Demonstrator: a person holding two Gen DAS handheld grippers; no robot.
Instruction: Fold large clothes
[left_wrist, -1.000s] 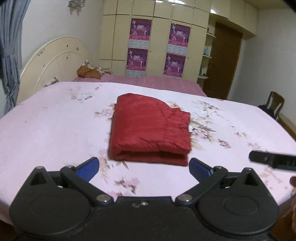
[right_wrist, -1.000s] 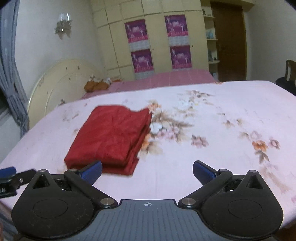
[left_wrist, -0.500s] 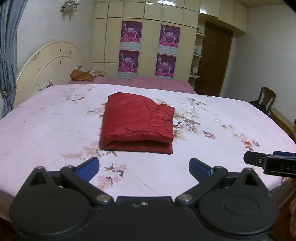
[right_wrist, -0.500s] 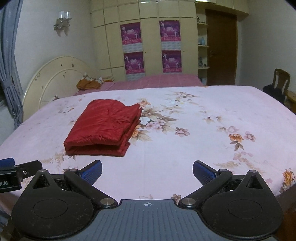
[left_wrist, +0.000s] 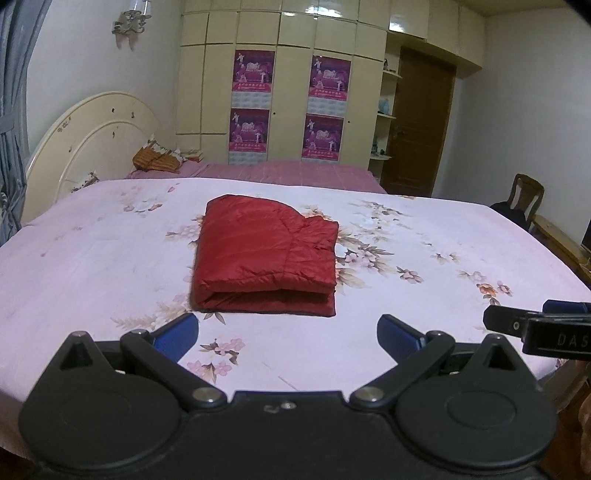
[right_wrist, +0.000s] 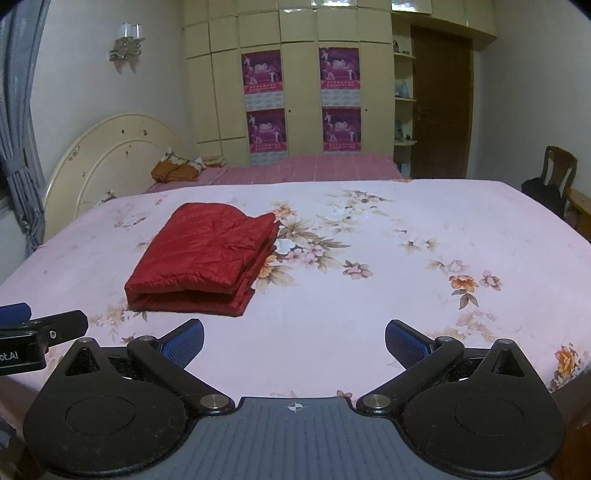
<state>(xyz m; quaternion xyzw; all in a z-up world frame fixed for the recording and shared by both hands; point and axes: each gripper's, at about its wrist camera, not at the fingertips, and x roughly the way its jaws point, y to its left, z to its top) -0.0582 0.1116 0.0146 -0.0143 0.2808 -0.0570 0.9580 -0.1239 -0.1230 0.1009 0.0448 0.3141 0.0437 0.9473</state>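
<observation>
A red padded garment (left_wrist: 266, 254) lies folded into a thick rectangle on the bed's pink floral sheet (left_wrist: 424, 229); it also shows in the right wrist view (right_wrist: 207, 254). My left gripper (left_wrist: 287, 334) is open and empty, held over the bed's near edge just in front of the garment. My right gripper (right_wrist: 294, 341) is open and empty, near the same edge and to the right of the garment. Each gripper shows at the side of the other's view: the right one (left_wrist: 535, 325), the left one (right_wrist: 37, 328).
A cream headboard (left_wrist: 88, 144) stands at the left, with a brown bundle (left_wrist: 155, 160) by it. Cupboards with purple posters (left_wrist: 251, 99) and a brown door (left_wrist: 417, 125) line the far wall. A wooden chair (left_wrist: 524, 195) stands at the right. A grey curtain (right_wrist: 18, 147) hangs at the left.
Both grippers have pulled back and risen from the garment toward the bed's near edge; the garment now looks smaller and farther off. It stays folded and unmoved. Both stay open.
</observation>
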